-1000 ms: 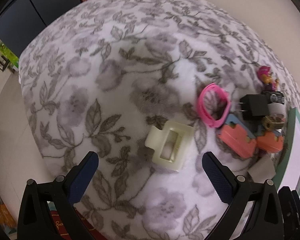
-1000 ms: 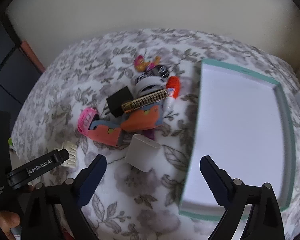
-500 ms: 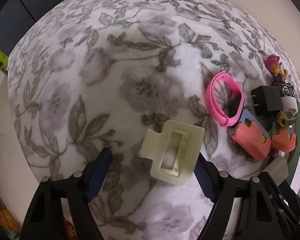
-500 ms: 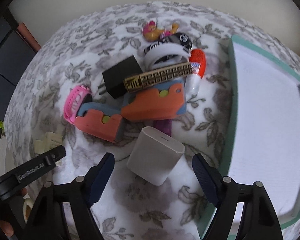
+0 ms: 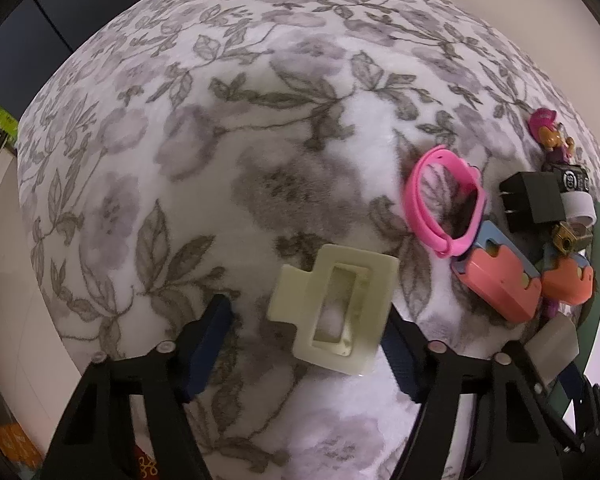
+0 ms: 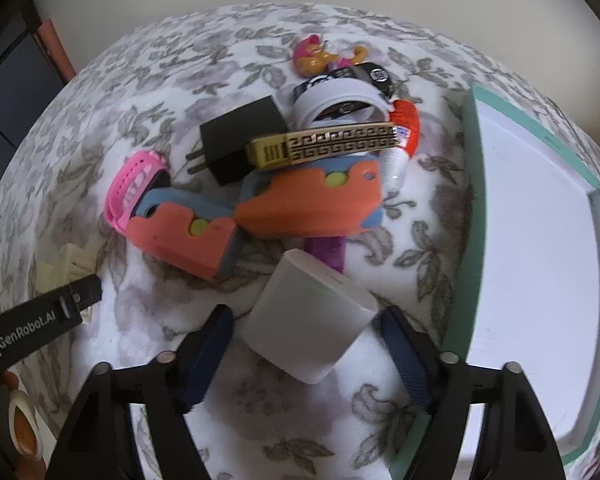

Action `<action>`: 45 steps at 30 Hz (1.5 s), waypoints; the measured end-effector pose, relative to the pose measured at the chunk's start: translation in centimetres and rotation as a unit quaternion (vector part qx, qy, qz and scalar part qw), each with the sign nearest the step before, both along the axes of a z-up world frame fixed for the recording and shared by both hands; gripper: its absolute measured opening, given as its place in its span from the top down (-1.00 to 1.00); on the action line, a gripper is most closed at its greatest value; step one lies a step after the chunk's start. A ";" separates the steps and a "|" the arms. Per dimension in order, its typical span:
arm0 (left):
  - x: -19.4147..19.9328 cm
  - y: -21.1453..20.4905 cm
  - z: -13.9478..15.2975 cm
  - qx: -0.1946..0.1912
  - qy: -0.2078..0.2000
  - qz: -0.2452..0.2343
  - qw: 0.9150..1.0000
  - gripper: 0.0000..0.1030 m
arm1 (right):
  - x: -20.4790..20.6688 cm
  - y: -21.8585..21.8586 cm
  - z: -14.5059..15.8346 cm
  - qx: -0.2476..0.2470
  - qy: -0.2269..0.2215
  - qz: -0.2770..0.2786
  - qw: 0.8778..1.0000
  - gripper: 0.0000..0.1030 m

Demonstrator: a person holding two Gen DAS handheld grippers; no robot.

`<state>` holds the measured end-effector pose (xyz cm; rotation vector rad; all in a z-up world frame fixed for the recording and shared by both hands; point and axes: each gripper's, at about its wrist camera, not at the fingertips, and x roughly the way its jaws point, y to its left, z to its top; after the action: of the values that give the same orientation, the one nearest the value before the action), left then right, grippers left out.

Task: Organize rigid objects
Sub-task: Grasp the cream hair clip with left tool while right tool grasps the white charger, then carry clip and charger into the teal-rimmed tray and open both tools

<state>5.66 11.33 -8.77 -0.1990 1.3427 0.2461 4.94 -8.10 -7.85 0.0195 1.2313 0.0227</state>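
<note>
Left wrist view: the left gripper (image 5: 306, 340) is pointing steeply down at the grey floral fleece cloth (image 5: 260, 120). Its jaws are closing around a cream plastic claw hair clip (image 5: 334, 312) lying flat on the cloth. The right finger is touching the clip's edge, while the left finger is standing apart with cloth showing between, so the clip is bracketed but not yet clamped. To the right, well apart, a pink silicone wristband (image 5: 446, 204) is leaning against the pile.

Right wrist view: the right gripper (image 6: 306, 348) is closing on a white rounded plastic charger block (image 6: 314, 320), which is lying between the fingers. Whether both pads are pressing cannot be told; a narrow gap appears on the left side. Beyond it, two orange-and-blue toy cases (image 6: 244, 216), a black plug adapter (image 6: 242, 138), a gold patterned bar (image 6: 326, 148), a white ring-shaped band (image 6: 340, 98) and a pink-haired toy figure (image 6: 320, 56) are lying heaped together. At the right, the teal-rimmed white tray (image 6: 470, 200) is showing nothing inside.

Assessment: sorting is barely starting. Judging by the empty tray, every item is awaiting placement; two pickups are under way.
</note>
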 end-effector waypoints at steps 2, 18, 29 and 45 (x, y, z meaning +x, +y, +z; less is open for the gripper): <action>0.0 -0.5 0.2 0.001 -0.004 -0.009 1.000 -0.12 | 0.0 -0.4 0.2 0.010 -0.005 -0.006 1.000 -0.17; 0.1 -2.2 2.0 0.026 -0.011 -0.034 0.999 0.03 | -0.2 -3.7 1.5 0.101 0.011 -0.044 0.994 -0.15; -0.7 -3.6 7.5 0.019 -0.060 -0.050 0.997 0.03 | -0.9 -6.6 5.0 0.175 -0.029 -0.081 0.981 -0.15; 1.4 -12.4 14.4 0.014 -0.095 -0.116 0.989 0.03 | -2.4 -17.7 13.1 0.093 -0.135 -0.177 0.970 -0.15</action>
<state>7.06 -1.06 5.67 -0.0401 1.1605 0.0491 2.58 -25.78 5.20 0.3874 0.9350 -0.1649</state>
